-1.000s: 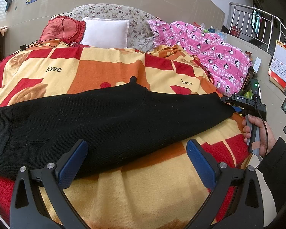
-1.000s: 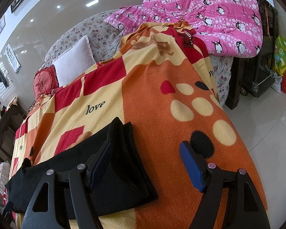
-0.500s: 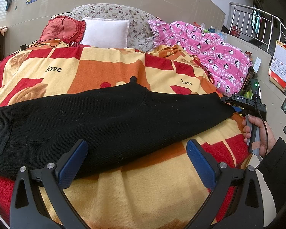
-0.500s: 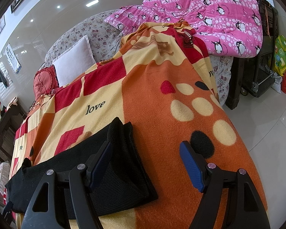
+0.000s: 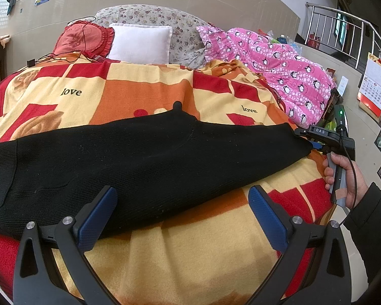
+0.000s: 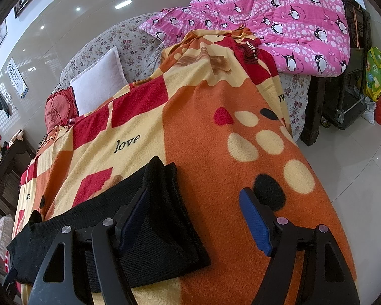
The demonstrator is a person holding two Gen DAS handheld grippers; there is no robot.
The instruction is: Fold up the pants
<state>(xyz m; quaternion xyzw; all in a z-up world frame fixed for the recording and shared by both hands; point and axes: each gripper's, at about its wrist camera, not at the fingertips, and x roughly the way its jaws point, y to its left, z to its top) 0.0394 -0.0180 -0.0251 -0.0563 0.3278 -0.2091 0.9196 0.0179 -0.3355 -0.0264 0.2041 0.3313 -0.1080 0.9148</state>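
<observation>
The bed (image 5: 165, 267), under an orange, red and cream blanket (image 6: 216, 152) printed with "love", stretches ahead of both tools. At its far end, well beyond them, a pink penguin quilt (image 5: 279, 66) lies heaped to the right, with a white pillow (image 5: 139, 43) and a red cushion (image 5: 83, 38) to the left.

The black pants (image 5: 139, 157) lie flat across the blanket as one long band. In the left wrist view they stretch crosswise just ahead of the left hand-held gripper (image 5: 183, 218), whose blue-padded jaws stand spread with nothing between them; its left finger (image 5: 96, 218) overlaps the near edge of the cloth, though whether it touches I cannot tell.

The right hand-held gripper (image 6: 193, 223) is also spread wide and holds nothing. The right-hand end of the pants (image 6: 165, 218) lies at its left finger (image 6: 132, 218), partly in the gap, while its right finger (image 6: 254, 226) is over bare blanket. The right hand (image 5: 348, 178) grips that tool's handle beside the bed's edge.
</observation>
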